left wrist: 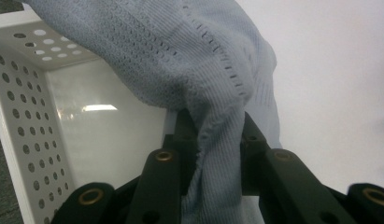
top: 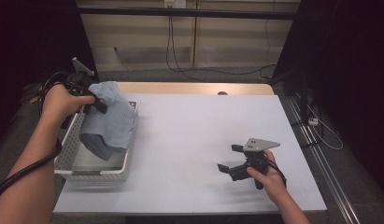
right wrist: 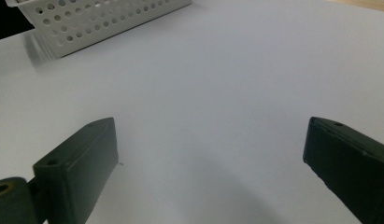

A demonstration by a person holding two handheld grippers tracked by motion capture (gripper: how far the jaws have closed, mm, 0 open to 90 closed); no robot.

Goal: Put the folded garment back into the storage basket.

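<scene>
A light blue knitted cloth [top: 109,120] hangs over the white perforated basket [top: 72,140] at the table's left. My left gripper [top: 97,105] is shut on the cloth's upper edge and holds it above the basket, so the lower end droops inside. Seen from the left gripper view, the cloth [left wrist: 189,65] is pinched between the black jaws, with the basket's wall [left wrist: 21,116] behind. My right gripper [top: 230,158] rests low over the white table at the front right, open, nothing between its jaws. The right gripper view looks across bare table to the basket [right wrist: 105,18].
The white tabletop [top: 194,135] stretches between basket and right hand. A wooden strip [top: 189,87] runs along the table's far edge. Cables [top: 180,65] lie on the floor behind, and a metal rail [top: 316,154] runs along the right side.
</scene>
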